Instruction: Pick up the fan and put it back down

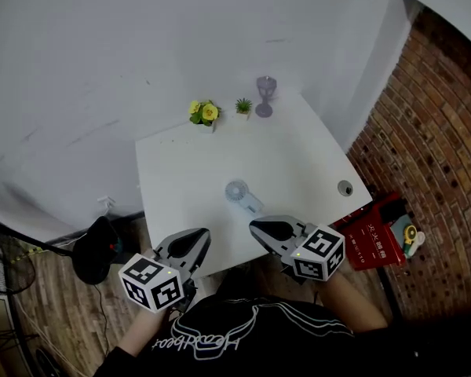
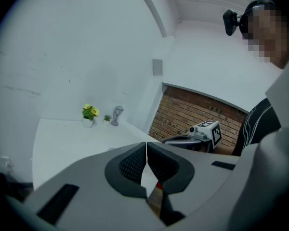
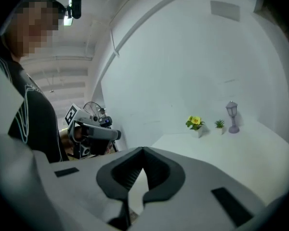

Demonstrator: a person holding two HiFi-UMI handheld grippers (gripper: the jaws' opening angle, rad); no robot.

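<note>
A small pale hand-held fan (image 1: pixel 242 195) lies flat on the white table (image 1: pixel 298 151), near its front middle, with its round head to the left. My left gripper (image 1: pixel 202 236) hovers over the table's front edge, left of the fan and apart from it. In its own view its pads (image 2: pixel 146 146) meet with nothing between them. My right gripper (image 1: pixel 257 226) hangs just in front of the fan's handle, clear of it. Its pads (image 3: pixel 142 151) are also closed on nothing.
At the table's back edge stand a pot of yellow flowers (image 1: pixel 205 114), a tiny green plant (image 1: pixel 243 106) and a grey lamp figurine (image 1: pixel 265 96). A cable hole (image 1: pixel 345 187) sits near the right edge. A red box (image 1: pixel 374 239) and a brick wall (image 1: pixel 436 132) are on the right.
</note>
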